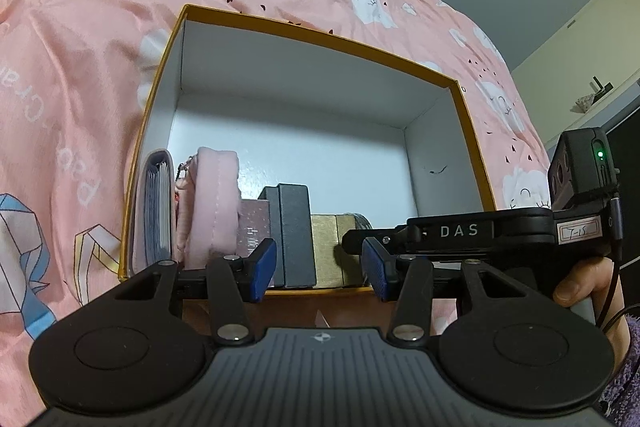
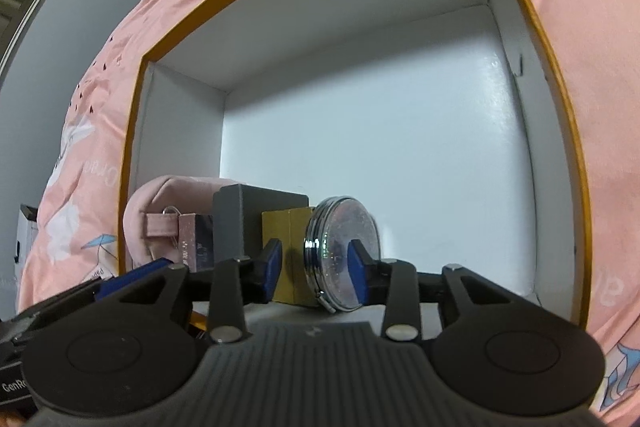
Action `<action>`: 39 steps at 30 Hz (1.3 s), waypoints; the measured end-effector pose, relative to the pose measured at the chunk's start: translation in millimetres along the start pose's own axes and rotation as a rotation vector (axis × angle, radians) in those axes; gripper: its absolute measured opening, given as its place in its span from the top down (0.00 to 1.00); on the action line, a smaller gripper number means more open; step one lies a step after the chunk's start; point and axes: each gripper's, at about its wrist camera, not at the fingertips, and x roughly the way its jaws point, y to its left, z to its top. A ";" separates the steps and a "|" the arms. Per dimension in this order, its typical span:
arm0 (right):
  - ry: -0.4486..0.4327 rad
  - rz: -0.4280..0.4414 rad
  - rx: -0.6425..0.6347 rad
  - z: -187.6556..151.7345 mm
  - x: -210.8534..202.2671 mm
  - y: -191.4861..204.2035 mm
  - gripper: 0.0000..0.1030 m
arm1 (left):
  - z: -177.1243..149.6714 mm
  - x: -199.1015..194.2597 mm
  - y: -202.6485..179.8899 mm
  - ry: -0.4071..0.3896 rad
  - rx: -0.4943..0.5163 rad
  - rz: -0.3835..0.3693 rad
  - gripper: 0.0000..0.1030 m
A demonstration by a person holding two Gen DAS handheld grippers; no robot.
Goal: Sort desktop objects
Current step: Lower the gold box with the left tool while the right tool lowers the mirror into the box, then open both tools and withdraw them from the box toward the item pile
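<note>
1. We see the round metal compact (image 2: pixel 340 253) standing on edge inside the orange-rimmed box (image 2: pixel 180 27), at the right end of a row, touching the gold box (image 2: pixel 286 227).
2. Our right gripper (image 2: pixel 316 267) has its jaws spread apart, with one blue pad in front of the compact's face and the other before the gold box; nothing is clamped.
3. Our left gripper (image 1: pixel 320 267) hovers at the box's near wall, jaws likewise spread and empty.
4. We judge the compact rigid, fairly light and slick on its chromed rim, prone to roll or tip; its flat faces offer the surest hold.
5. The pink fabric pouch (image 1: pixel 214 203) looks soft and yielding; the dark grey box (image 1: pixel 294 231) stiff, with square sides easy to pinch.
6. The card holder (image 1: pixel 154 207) stands at the row's left end.
</note>
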 end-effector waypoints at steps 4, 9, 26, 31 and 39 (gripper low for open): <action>-0.006 0.007 0.003 -0.4 -1.5 -4.7 0.62 | -3.8 1.7 -2.7 0.001 0.009 0.010 0.47; -0.029 -0.011 -0.052 -4.1 -3.4 -1.2 0.62 | -10.3 -2.4 -14.2 -0.038 0.061 0.041 0.47; -0.100 -0.096 -0.163 -7.6 -12.0 11.4 0.61 | -25.7 -15.0 -28.4 -0.094 0.121 0.041 0.46; -0.123 -0.097 -0.186 -9.8 -16.7 15.3 0.58 | -27.7 -18.3 -27.1 -0.096 0.123 0.055 0.46; -0.261 -0.086 -0.279 -31.3 -57.2 24.3 0.58 | -39.3 -25.6 -21.0 -0.074 0.125 0.047 0.46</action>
